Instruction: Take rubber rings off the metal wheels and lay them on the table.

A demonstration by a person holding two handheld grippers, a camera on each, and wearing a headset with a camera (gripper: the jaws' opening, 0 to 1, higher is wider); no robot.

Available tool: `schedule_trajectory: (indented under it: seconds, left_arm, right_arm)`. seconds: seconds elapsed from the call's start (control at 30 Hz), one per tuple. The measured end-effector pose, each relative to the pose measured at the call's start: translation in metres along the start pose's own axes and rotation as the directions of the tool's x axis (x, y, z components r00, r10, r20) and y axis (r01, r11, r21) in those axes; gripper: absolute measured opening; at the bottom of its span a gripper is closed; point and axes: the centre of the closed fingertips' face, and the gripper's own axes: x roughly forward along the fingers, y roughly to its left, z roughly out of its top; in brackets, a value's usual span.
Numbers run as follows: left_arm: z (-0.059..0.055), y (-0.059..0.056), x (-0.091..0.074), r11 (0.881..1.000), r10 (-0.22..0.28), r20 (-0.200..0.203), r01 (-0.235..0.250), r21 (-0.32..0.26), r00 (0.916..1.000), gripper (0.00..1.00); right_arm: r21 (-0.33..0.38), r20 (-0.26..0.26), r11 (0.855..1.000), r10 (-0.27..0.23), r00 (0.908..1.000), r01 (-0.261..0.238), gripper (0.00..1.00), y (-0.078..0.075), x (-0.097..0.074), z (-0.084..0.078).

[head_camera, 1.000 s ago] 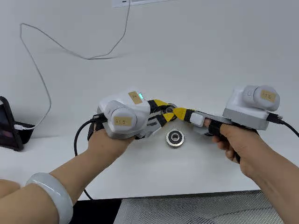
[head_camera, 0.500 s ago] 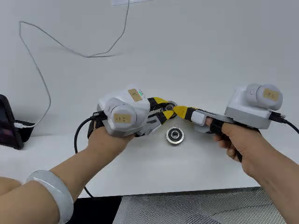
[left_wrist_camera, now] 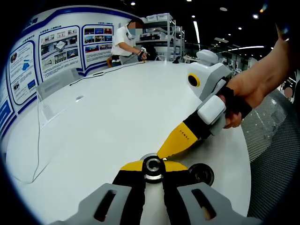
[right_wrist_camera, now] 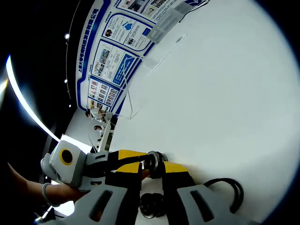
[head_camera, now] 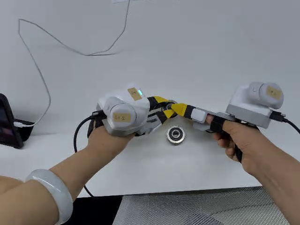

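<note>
Left claw (left_wrist_camera: 153, 163): clamped on a metal wheel (left_wrist_camera: 153, 168), held above the desk (head_camera: 211, 56).
Right claw (head_camera: 177, 108): narrow, tips at that wheel's rim; I cannot tell whether it grips.
Second wheel (head_camera: 176, 134): flat on the desk, just below both claws.

White table (head_camera: 211, 47) with a grey cable (head_camera: 86, 55); poster wall (left_wrist_camera: 56, 47) behind.

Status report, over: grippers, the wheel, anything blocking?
Left gripper shut on metal wheel. Right gripper tip at that wheel, grip unclear. Second wheel lies on table beside them, untouched.
</note>
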Motion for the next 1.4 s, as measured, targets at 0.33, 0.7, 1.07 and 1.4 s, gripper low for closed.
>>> schedule_trajectory:
  seconds: [0.33, 0.7, 1.07, 1.4]
  left_arm:
    - [0.0003, 0.0, -0.0003, 1.0, 0.002, 0.001, -0.002, -0.006, 1.0, 0.14]
    - [-0.0005, 0.0006, -0.0001, 1.0, 0.002, 0.0, -0.002, -0.006, 1.0, 0.14]
    - [-0.0012, 0.0009, -0.0002, 1.0, 0.002, -0.001, -0.002, -0.006, 1.0, 0.14]
    - [-0.0019, 0.0016, -0.0002, 1.0, 0.002, 0.001, -0.002, -0.008, 1.0, 0.14]
  right_arm:
    - [-0.078, -0.002, 0.996, -0.036, 0.9994, 0.036, 0.09, -0.0073, 0.0017, -0.0009]
    - [-0.149, -0.016, 0.988, -0.04, 0.9991, 0.037, 0.05, -0.0063, 0.0032, 0.0015]
    - [-0.175, -0.018, 0.983, -0.057, 0.9982, 0.053, 0.02, -0.007, 0.003, 0.0016]
    - [-0.159, -0.011, 0.986, -0.043, 0.999, 0.041, 0.01, -0.0007, 0.0029, 0.0016]
